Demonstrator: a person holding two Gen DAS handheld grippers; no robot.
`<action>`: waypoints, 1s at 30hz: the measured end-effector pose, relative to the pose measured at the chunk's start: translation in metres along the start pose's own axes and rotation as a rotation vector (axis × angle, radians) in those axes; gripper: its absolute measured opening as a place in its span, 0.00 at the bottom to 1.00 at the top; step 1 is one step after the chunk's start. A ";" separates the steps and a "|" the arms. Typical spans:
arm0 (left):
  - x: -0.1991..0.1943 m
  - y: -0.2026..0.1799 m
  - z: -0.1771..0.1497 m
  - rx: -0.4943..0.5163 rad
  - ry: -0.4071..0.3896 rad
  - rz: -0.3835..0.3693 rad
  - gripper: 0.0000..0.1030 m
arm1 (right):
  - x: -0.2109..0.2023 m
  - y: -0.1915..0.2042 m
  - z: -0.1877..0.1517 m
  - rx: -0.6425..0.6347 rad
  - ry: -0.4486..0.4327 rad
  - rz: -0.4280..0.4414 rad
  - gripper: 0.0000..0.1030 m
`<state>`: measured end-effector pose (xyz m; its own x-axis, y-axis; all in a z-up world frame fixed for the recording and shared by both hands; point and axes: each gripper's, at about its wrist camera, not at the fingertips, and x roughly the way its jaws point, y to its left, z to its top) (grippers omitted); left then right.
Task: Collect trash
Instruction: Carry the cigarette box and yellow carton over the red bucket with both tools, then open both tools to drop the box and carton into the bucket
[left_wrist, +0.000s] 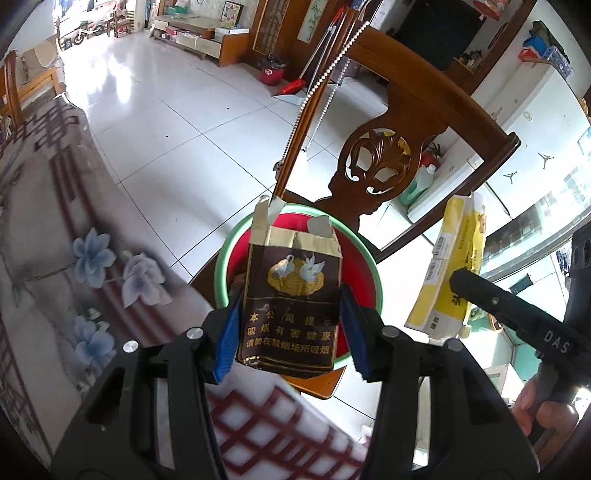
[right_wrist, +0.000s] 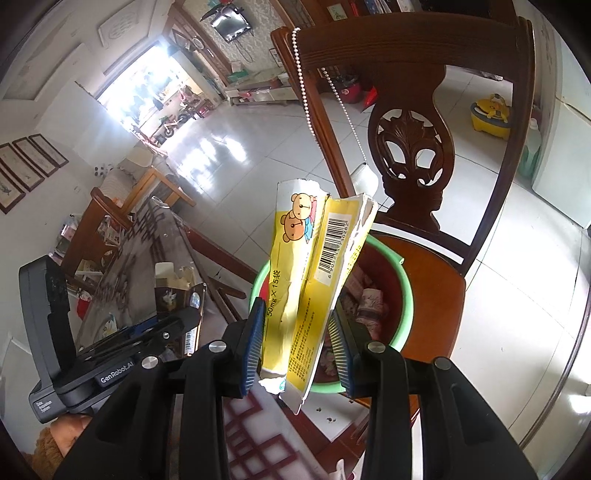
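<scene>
My left gripper (left_wrist: 291, 328) is shut on an opened dark brown cigarette pack (left_wrist: 291, 299) with two swans printed on it, held upright above a green-rimmed basin (left_wrist: 375, 273) that stands on a wooden chair seat. My right gripper (right_wrist: 297, 339) is shut on a torn yellow medicine box (right_wrist: 314, 273) with cartoon bears and a barcode, held above the same basin (right_wrist: 406, 306), which holds crumpled wrappers. The yellow box (left_wrist: 448, 273) also shows in the left wrist view, and the cigarette pack (right_wrist: 173, 291) with the left gripper (right_wrist: 162, 328) in the right wrist view.
The carved wooden chair (left_wrist: 376, 162) has a bead string hanging on its back (right_wrist: 306, 92). The table with a flowered cloth (left_wrist: 55, 240) lies to the left, its edge below the grippers. White tiled floor (left_wrist: 166, 110) beyond. A red bin and broom (left_wrist: 280, 74) stand far back.
</scene>
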<state>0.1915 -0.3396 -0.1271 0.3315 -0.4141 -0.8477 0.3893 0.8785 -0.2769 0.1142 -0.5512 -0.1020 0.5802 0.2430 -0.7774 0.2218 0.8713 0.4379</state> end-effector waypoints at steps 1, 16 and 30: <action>0.002 0.000 0.001 0.000 0.002 0.000 0.46 | 0.001 -0.002 0.002 0.001 0.002 0.000 0.33; 0.035 -0.006 0.012 -0.026 0.057 0.017 0.46 | 0.008 -0.007 0.028 -0.025 0.018 0.024 0.33; 0.048 -0.009 0.015 -0.077 0.060 0.047 0.70 | 0.017 -0.013 0.046 -0.059 0.042 0.057 0.33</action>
<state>0.2170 -0.3710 -0.1579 0.2952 -0.3589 -0.8855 0.3064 0.9134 -0.2680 0.1569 -0.5779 -0.1002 0.5567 0.3098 -0.7708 0.1421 0.8787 0.4557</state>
